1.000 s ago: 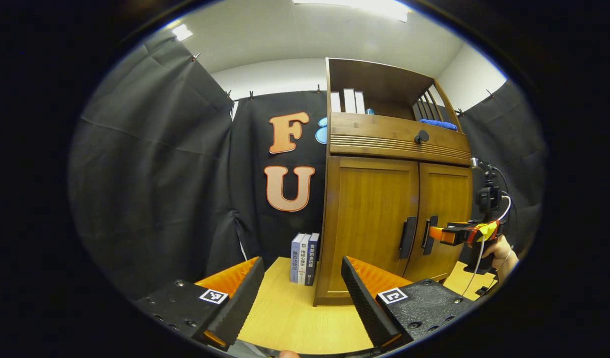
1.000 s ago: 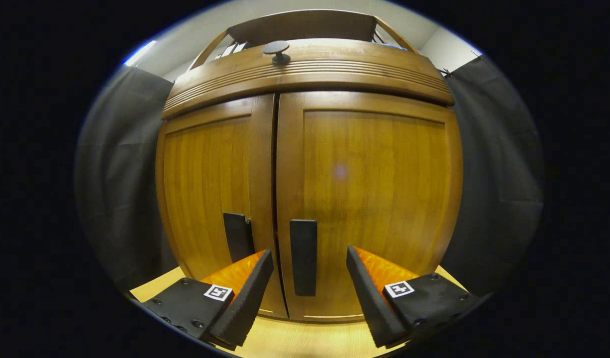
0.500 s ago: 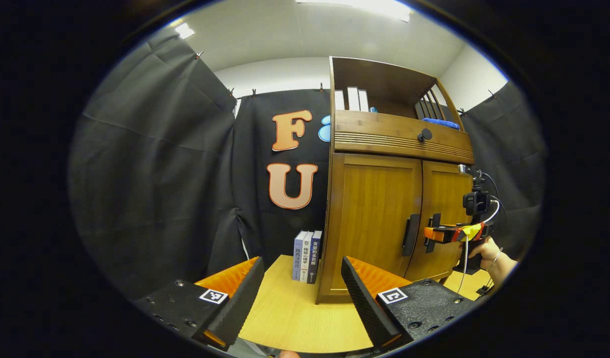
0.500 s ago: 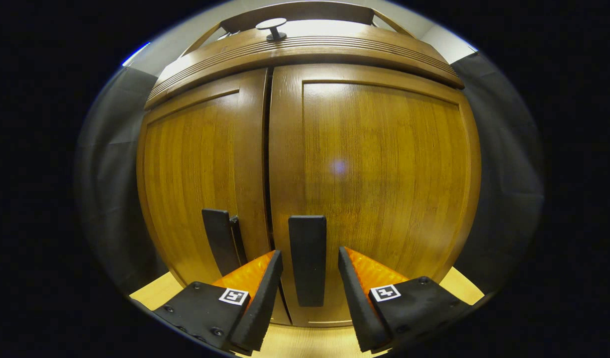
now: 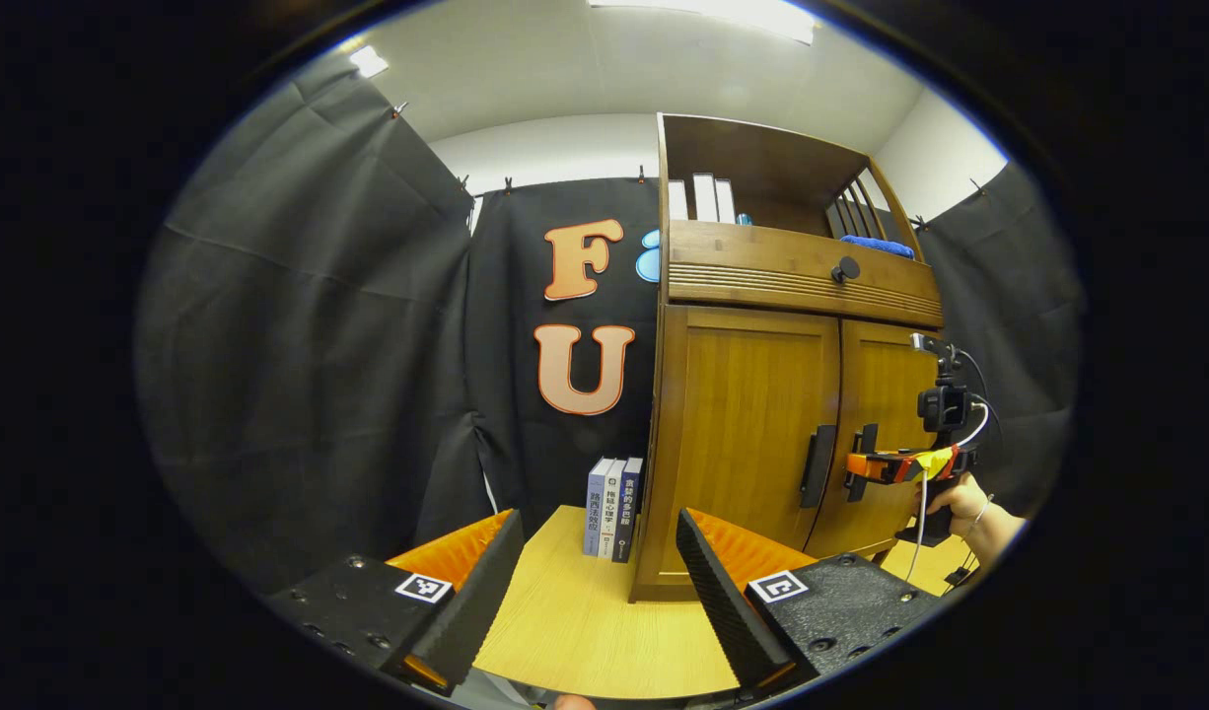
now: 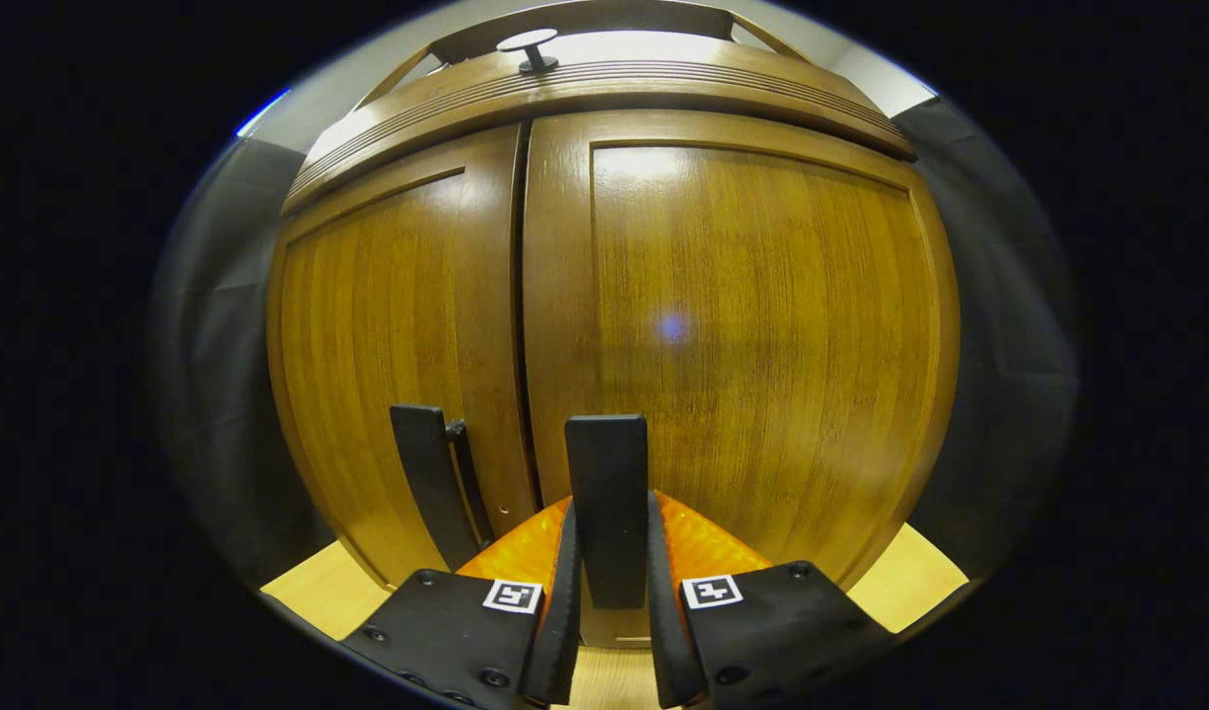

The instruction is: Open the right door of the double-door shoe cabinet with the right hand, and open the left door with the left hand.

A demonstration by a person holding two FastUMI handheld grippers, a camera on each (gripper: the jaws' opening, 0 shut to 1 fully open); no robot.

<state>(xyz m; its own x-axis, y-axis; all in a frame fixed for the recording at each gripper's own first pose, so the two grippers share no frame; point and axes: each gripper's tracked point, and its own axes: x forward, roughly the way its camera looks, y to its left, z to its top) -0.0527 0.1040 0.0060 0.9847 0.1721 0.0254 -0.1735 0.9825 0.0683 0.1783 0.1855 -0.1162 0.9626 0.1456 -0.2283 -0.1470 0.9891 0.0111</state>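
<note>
Both doors (image 6: 743, 325) are closed (nothing opened). Right gripper (image 6: 609, 602) clamps the right handle (image 6: 606, 493) at six o'clock; left gripper (image 5: 595, 592) gapes, empty.

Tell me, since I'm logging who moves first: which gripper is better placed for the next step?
Right. The right gripper is clamped on the right door's handle; the left gripper hangs open, away from the cabinet.
</note>
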